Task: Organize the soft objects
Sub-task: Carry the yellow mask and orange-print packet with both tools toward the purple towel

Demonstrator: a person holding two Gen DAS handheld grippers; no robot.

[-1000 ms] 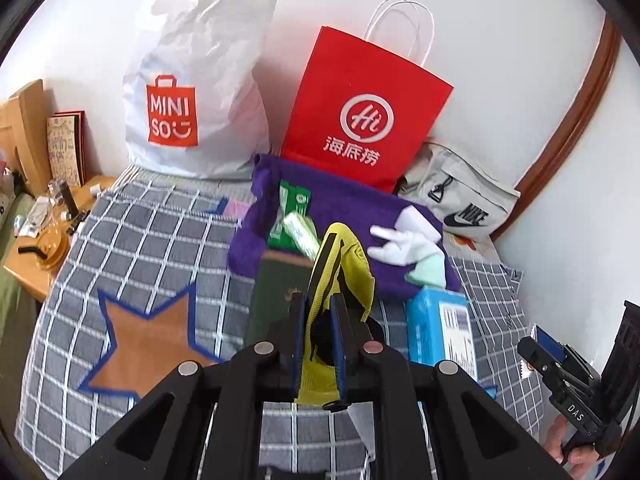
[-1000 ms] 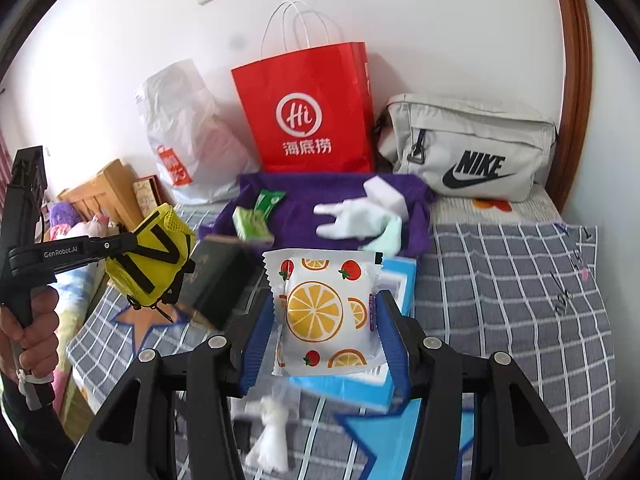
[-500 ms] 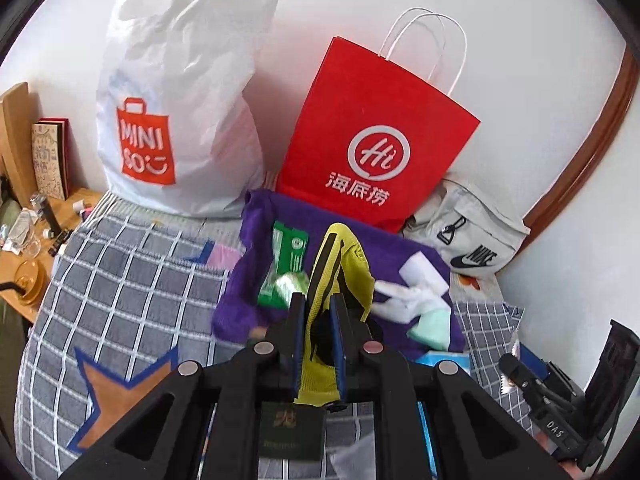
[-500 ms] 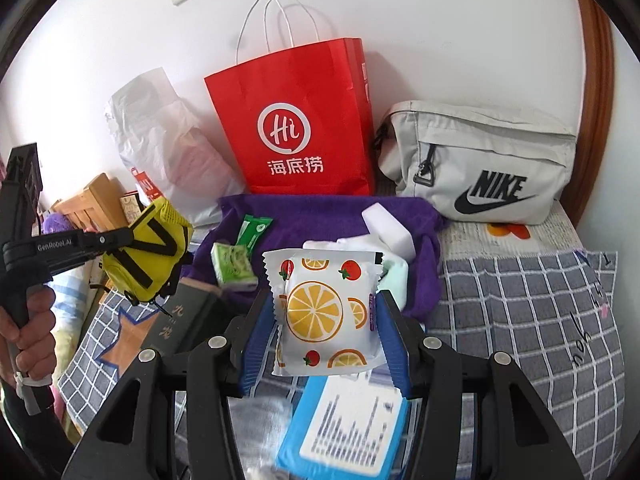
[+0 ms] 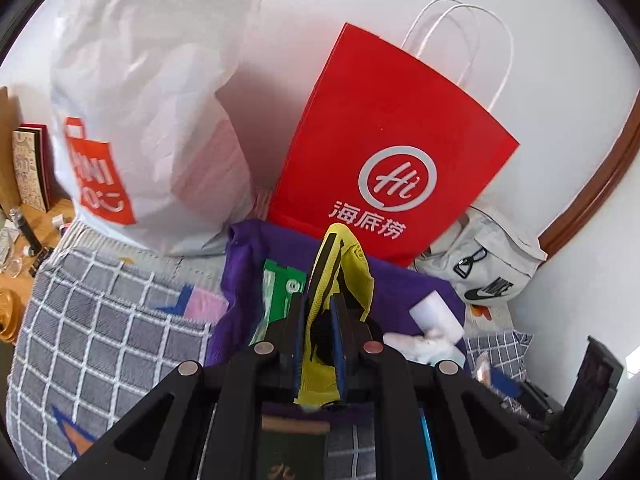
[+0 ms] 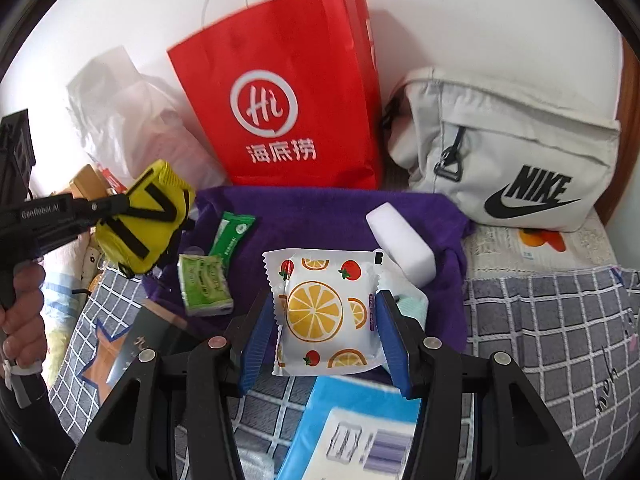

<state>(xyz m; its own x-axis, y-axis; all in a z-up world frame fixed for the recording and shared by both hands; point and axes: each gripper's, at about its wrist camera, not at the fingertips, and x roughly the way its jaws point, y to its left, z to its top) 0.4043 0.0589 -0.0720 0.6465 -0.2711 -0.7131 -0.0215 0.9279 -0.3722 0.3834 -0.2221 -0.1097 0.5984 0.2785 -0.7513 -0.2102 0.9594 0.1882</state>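
Note:
My left gripper (image 5: 319, 322) is shut on a yellow pouch with black stripes (image 5: 344, 264), held above the near edge of a purple towel (image 5: 404, 284); it also shows in the right wrist view (image 6: 144, 216). My right gripper (image 6: 326, 316) is shut on a white tissue pack printed with oranges (image 6: 324, 312), held above the purple towel (image 6: 320, 216). On the towel lie a green packet (image 6: 234, 234), a green tissue pack (image 6: 204, 288), a white sponge (image 6: 400, 242) and pale cloths (image 5: 424, 344).
A red paper bag (image 6: 288, 108), a white Miniso plastic bag (image 5: 140, 100) and a grey Nike bag (image 6: 508, 152) stand against the wall behind the towel. A blue box (image 6: 360, 428) and a dark booklet (image 6: 148, 344) lie on the checked bedspread (image 6: 560, 340). A wooden side table (image 5: 24, 240) is at left.
Both grippers have moved forward toward the towel and the bags, still holding their items. The bags now look larger and closer.

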